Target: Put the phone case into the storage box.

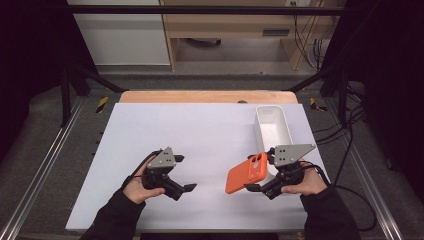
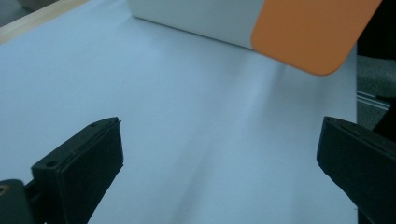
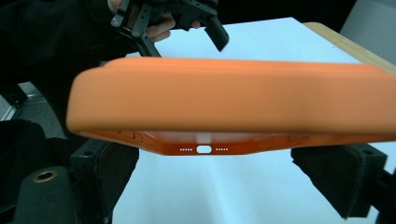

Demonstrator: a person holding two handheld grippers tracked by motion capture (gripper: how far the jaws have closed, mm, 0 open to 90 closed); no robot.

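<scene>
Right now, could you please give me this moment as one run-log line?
right gripper: shut on orange phone case, held above table | left gripper: open, empty | white bin: empty

1. In the left gripper view the top edge cuts off the orange phone case (image 2: 310, 32); we see just one rounded corner.
2. There the white tray (image 2: 196, 18) is cropped to a strip of its wall, partly behind the case.
3. In the right gripper view the case (image 3: 233, 98) is blurred close up and runs off the right edge.
4. From above, the case (image 1: 246, 172) hides the right hand-held gripper's (image 1: 262, 186) pads, and we cannot tell the tray's (image 1: 272, 127) contents.
</scene>
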